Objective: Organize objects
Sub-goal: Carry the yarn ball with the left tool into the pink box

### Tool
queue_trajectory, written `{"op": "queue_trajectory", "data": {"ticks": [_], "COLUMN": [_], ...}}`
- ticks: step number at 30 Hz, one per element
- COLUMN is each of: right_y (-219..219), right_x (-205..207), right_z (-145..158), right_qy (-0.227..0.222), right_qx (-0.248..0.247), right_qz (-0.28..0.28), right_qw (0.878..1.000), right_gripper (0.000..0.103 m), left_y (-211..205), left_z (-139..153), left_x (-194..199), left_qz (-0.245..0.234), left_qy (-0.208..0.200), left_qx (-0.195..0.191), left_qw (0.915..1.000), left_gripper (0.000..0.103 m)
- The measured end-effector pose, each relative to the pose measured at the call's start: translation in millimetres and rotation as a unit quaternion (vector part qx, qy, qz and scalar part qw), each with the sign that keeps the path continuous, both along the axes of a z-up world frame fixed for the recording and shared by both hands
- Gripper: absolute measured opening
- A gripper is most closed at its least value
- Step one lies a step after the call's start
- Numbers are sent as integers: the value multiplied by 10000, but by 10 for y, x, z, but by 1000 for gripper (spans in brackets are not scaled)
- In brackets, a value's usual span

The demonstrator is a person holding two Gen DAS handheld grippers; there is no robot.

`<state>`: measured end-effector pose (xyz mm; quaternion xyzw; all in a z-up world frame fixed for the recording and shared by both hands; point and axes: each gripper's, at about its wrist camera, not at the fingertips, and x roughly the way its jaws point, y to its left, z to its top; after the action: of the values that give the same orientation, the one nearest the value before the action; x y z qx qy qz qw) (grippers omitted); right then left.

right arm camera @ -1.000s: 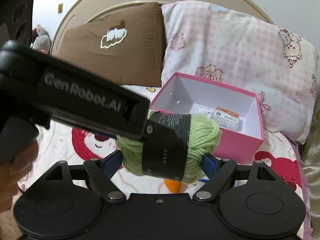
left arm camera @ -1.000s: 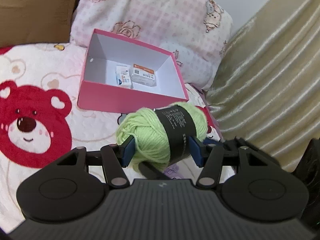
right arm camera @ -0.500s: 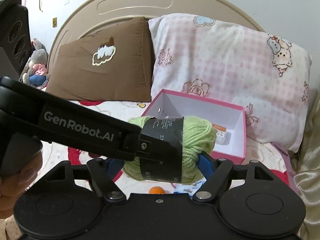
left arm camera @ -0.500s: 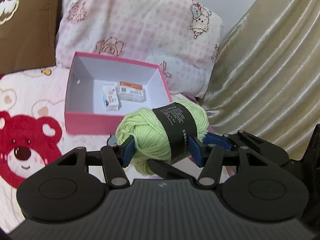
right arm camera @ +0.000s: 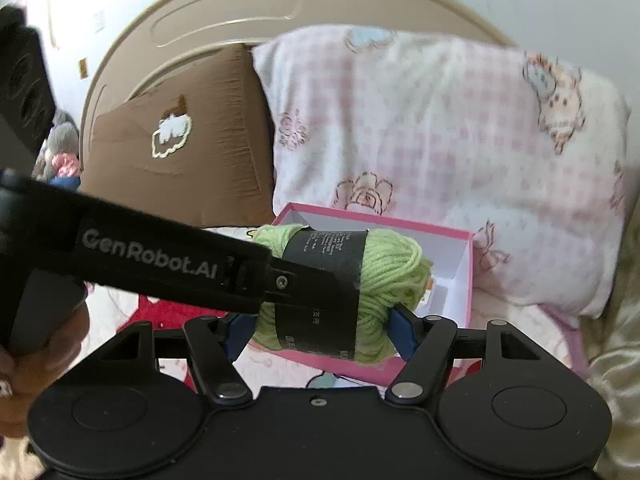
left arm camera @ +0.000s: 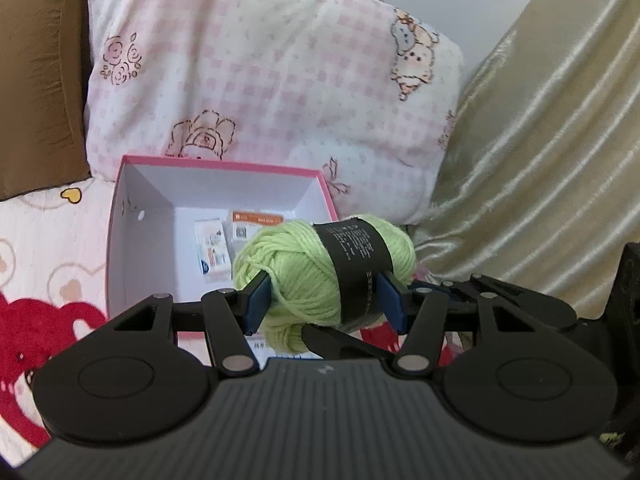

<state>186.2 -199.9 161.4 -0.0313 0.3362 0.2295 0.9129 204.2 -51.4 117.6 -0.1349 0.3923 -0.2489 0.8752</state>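
Observation:
A light green yarn ball [left arm camera: 320,276] with a black paper band hangs in the air, my left gripper [left arm camera: 325,302] shut on its two sides. My right gripper [right arm camera: 318,334] straddles the same yarn ball [right arm camera: 392,272] from another angle. Its jaws are closing, with both blue pads against the wool. The left gripper's black finger [right arm camera: 304,280] crosses in front of the ball in the right wrist view. Just beyond lies an open pink box [left arm camera: 224,166] with a white inside, holding two small cartons [left arm camera: 212,254]. The ball hovers over the box's near right corner.
The box rests on a bedspread [left arm camera: 48,240] printed with red bears. A pink checked pillow [left arm camera: 280,80] and a brown pillow [left arm camera: 36,80] lean on the headboard [right arm camera: 224,12] behind it. Gold fabric [left arm camera: 540,160] hangs close on the right. A hand [right arm camera: 60,344] grips the left gripper.
Both grippers have carried the yarn ball up and forward, so it now overlaps the box's near edge. The right jaws have narrowed around it.

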Motion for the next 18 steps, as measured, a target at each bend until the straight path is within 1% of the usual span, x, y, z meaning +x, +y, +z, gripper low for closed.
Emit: {"op": "queue_trajectory", "data": {"ticks": [3,5,8,11,14,18], "right_y": [-27,-27,-43,-41,-34,-48], "right_x": [221,352,573,732,806,869], "right_z": [-42,-92,-227,-412,-609,-821], "right_qy": [118,187,353,462,475,504], "right_qx": [0,-60,-115,-163,-203,-169], "right_qz": [5,13,11,-35,-33,-17], "right_qw": [9999,9998,9993,9988,9987,9986], "right_gripper": [72,72,72,72,72,72], "left_y": [-21,-16,-19,-47,-95,-160], "left_z": [-115,-231,-453,-680,-865,-1050], "left_x": [214,357,539,683,742,794], "left_qz": [22,130,271,309,398,456], "left_qy": [99,261,406,563,705,673], "left_qx": [-76,-206,-426,-510,-424,-322], "left_qw": [9999,9994,9979,9966,9958,9962], "left_gripper": [55,55,55,55,55,55]}}
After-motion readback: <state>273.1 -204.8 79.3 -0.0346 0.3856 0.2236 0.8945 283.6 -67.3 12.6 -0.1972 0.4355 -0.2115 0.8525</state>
